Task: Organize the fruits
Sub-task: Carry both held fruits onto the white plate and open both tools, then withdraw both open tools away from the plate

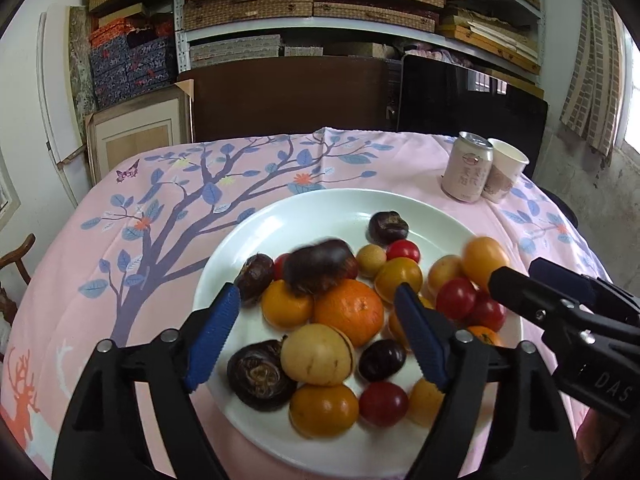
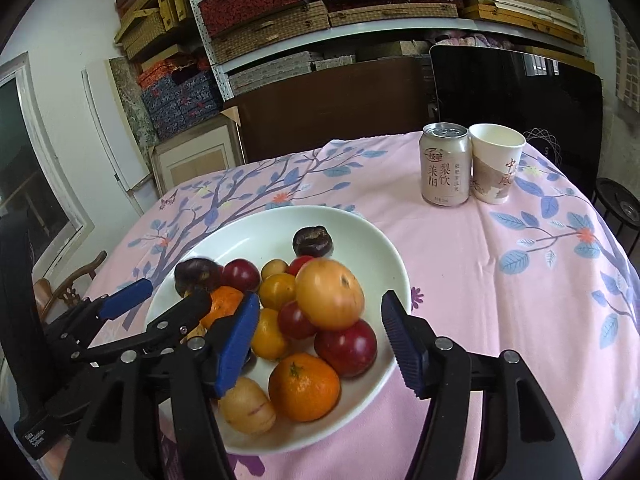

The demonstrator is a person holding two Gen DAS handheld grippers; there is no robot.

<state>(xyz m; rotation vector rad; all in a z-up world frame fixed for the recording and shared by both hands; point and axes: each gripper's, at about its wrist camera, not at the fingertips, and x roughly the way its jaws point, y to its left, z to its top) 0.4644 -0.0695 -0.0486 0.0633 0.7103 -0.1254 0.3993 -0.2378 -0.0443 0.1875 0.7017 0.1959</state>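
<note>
A white plate [image 1: 256, 236] [image 2: 376, 248] on the pink tablecloth holds a pile of fruit: oranges [image 1: 349, 311] [image 2: 304, 386], yellow fruits [image 1: 323, 410], red tomatoes [image 1: 456, 298] [image 2: 346, 347], dark water chestnuts [image 1: 260, 374] [image 2: 313, 241] and a pale round fruit [image 1: 317, 354]. A blurred dark chestnut [image 1: 320, 266] lies on top of the pile. My left gripper [image 1: 318, 330] is open just above the near fruit, holding nothing. My right gripper [image 2: 318, 344] is open over the plate's right side, empty. It also shows in the left wrist view [image 1: 536, 280].
A pink drink can [image 1: 467, 167] [image 2: 445, 164] and a paper cup [image 1: 505, 170] [image 2: 496, 162] stand at the table's far right. A dark chair back [image 1: 288, 96] and a black panel [image 1: 472, 100] stand behind the table. Shelves with boxes fill the wall.
</note>
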